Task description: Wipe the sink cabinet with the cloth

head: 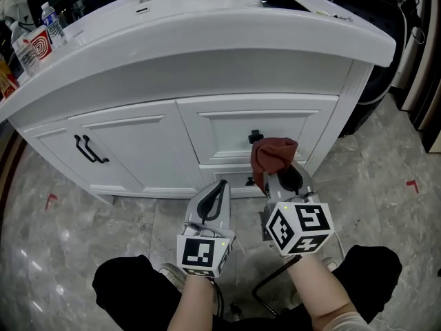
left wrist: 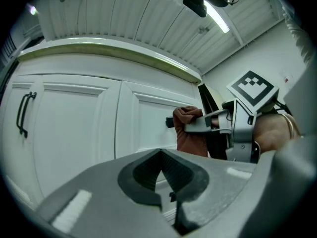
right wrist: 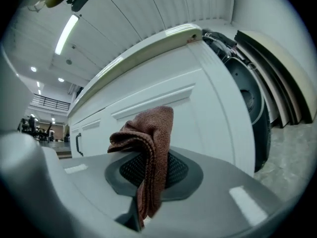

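The cloth [right wrist: 148, 148], a reddish-brown rag, is pinched between the closed jaws of the right gripper [head: 275, 174]; it bunches up above the pads and a fold hangs down between them. The bunched top stands just in front of the upper drawer front [head: 227, 133] of the sink cabinet [head: 138, 143], right beside the drawer's small black knob [head: 255, 137]. Whether the cloth actually presses on the white panel cannot be told. The left gripper [head: 219, 188] is held low beside the right one, its jaws closed together with nothing between them, pointing at the cabinet's lower part. Further left, two black bar handles [head: 89, 150] sit on the cabinet doors. Above, the white countertop [head: 207, 26] overhangs the front, with water bottles [head: 52, 23] at its left end. The floor [head: 386, 185] is grey marbled tile.
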Demonstrator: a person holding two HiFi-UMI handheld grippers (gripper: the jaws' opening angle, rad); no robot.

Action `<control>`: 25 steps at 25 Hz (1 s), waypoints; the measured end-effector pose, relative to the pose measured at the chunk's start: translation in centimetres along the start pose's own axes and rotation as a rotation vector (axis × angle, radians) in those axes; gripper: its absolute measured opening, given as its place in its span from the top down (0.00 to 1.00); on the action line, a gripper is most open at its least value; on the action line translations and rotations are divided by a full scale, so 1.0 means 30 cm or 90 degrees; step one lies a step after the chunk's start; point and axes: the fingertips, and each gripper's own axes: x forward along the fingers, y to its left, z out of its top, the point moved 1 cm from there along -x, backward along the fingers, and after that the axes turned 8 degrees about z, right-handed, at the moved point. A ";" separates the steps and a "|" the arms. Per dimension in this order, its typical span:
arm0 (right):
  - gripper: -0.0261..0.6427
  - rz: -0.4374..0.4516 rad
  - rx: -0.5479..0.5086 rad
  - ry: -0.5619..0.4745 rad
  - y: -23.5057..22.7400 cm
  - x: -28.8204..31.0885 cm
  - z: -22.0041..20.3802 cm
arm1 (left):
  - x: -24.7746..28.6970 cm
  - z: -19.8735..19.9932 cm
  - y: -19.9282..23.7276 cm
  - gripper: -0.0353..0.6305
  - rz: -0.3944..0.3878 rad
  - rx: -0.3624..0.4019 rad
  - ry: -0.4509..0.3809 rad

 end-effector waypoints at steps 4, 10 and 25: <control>0.84 0.066 0.005 0.031 0.154 0.093 -0.088 | -0.042 -0.007 0.110 0.95 0.041 -0.010 0.003; 0.84 0.152 0.005 0.068 0.312 0.227 -0.179 | -0.082 -0.028 0.217 0.95 0.076 -0.018 0.011; 0.84 0.079 0.018 0.079 0.143 0.221 -0.187 | -0.035 -0.038 0.183 0.95 0.054 -0.034 0.005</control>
